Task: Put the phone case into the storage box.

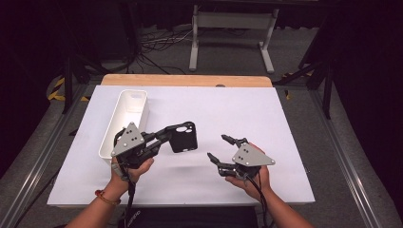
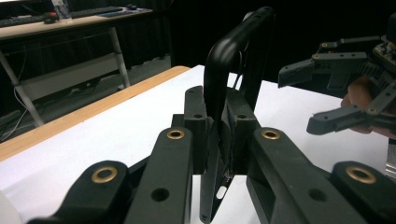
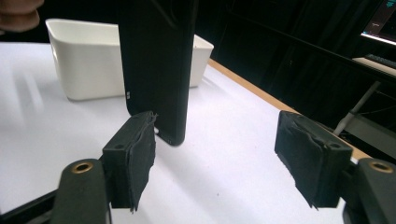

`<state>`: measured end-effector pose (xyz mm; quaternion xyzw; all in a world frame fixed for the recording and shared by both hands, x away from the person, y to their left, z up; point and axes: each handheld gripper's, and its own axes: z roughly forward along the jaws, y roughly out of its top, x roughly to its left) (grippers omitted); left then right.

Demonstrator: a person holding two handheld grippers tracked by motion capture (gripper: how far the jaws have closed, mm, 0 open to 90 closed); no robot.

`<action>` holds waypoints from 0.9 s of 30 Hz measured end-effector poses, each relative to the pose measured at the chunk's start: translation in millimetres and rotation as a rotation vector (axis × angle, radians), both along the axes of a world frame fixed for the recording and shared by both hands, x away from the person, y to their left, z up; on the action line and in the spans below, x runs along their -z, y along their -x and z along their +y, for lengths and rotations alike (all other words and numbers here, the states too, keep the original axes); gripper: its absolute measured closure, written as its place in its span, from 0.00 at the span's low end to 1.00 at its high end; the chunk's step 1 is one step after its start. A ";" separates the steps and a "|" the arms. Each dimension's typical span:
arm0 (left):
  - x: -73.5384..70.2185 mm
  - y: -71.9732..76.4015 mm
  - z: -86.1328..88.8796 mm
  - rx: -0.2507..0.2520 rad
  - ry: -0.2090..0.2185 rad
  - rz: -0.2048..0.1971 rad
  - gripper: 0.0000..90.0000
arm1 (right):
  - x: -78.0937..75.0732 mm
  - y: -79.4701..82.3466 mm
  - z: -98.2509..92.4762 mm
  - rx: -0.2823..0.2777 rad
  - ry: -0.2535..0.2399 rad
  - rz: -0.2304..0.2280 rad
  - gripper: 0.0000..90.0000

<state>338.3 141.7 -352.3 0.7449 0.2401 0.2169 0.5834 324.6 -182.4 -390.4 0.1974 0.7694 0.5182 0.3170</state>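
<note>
We see the left gripper (image 1: pixel 167 137) clamped on a black phone case (image 1: pixel 183 137), fingers (image 2: pixel 196 122) closed tight on one edge of it, case held up off the white table (image 1: pixel 266 123) roughly at mid-table, just right of the white bin (image 1: pixel 124 124). In the left gripper view the case (image 2: pixel 224 60) stands edge-on between the pads, rising above them, firmly pinched. The right gripper (image 1: pixel 219 148) sits well apart to the right, fingers (image 3: pixel 133 156) spread wide, holding nothing; in the right gripper view the case (image 3: pixel 159 65) hangs in front, nearer the left pad than the right, not touched by either. The bin (image 3: pixel 88 60) sits behind it, looks empty from above. We judge the step as mid-carry or a handover setup: case lifted by the left, right one lined up open toward it. Next move likely calls for either the right fingers coming forward to straddle the free end of the case and closing before the left lets go, or the left swinging the case over the bin and releasing. Either way, alignment matters since the case is thin and held by one edge; it could twist in the pinch.
</note>
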 end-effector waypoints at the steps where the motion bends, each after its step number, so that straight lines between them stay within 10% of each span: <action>1: 0.1 -0.1 -0.3 -0.001 0.007 -0.004 0.92 | 2.2 0.5 -0.7 0.003 0.009 0.000 0.32; 27: -12.5 -4.5 11.8 -0.005 0.008 -0.052 0.92 | 20.3 -1.0 -14.7 0.063 0.031 0.001 0.23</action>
